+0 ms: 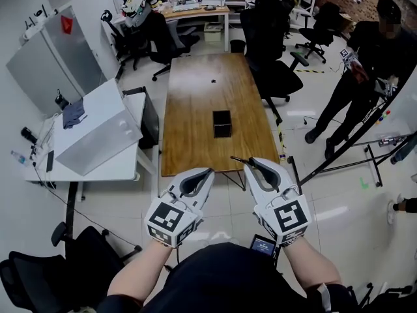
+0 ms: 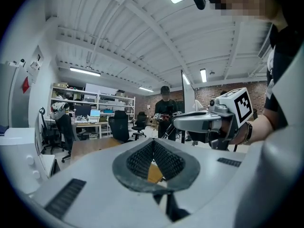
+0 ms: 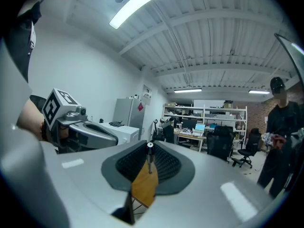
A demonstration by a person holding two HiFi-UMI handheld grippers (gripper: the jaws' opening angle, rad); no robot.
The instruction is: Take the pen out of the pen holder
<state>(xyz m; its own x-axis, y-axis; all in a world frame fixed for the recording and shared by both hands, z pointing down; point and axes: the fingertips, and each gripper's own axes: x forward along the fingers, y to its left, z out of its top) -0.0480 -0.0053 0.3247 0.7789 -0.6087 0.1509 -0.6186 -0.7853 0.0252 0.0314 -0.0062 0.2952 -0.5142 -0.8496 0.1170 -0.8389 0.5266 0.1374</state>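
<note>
Evidently the pen was already out, pinched in the closed right gripper well apart from the holder on the worktop, while the left gripper was closed on nothing.

surface: long wooden table
middle of it: black square pen holder, standing upright
far end: tiny dark thing, can't tell what

The holder stands mid-worktop. Before it, off the worktop, left gripper sits beside right gripper, whose fingers hold the pen.
</note>
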